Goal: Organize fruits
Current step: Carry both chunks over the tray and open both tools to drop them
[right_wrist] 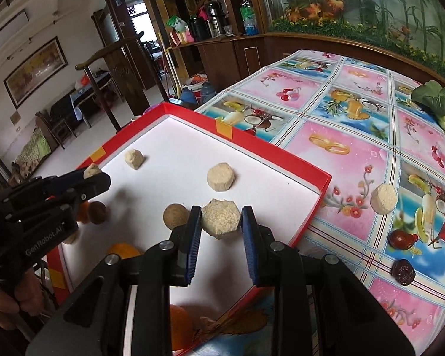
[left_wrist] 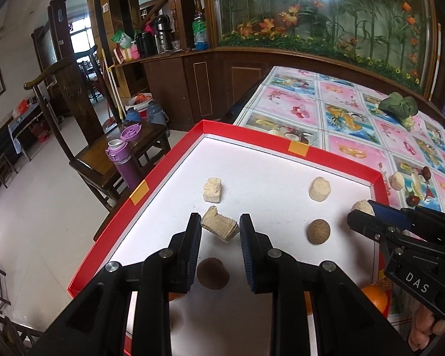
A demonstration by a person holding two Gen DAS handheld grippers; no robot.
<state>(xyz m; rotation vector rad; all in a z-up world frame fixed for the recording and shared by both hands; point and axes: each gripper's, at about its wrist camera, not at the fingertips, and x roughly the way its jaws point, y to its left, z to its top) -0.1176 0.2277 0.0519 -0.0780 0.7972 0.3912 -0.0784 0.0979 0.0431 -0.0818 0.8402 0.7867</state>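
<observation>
A red tray (left_wrist: 335,154) with a white floor lies on the table. My left gripper (left_wrist: 219,226) is shut on a ridged beige block (left_wrist: 221,230), held just above the tray floor. My right gripper (right_wrist: 221,221) is shut on a beige hexagonal piece (right_wrist: 221,216) over the tray's right side. In the tray lie a beige cube (left_wrist: 212,190), a beige round piece (left_wrist: 320,188), a tan ball (left_wrist: 318,231), a dark brown ball (left_wrist: 213,273) and an orange (right_wrist: 123,250). In the right wrist view, the left gripper (right_wrist: 96,178) shows at the tray's left edge.
On the flowered tablecloth (right_wrist: 341,118), right of the tray, lie a beige round piece (right_wrist: 384,198) and three dark red fruits (right_wrist: 403,238). A green leafy vegetable (right_wrist: 435,98) sits at the far right. A wooden chair with a purple bottle (left_wrist: 124,160) stands left of the table.
</observation>
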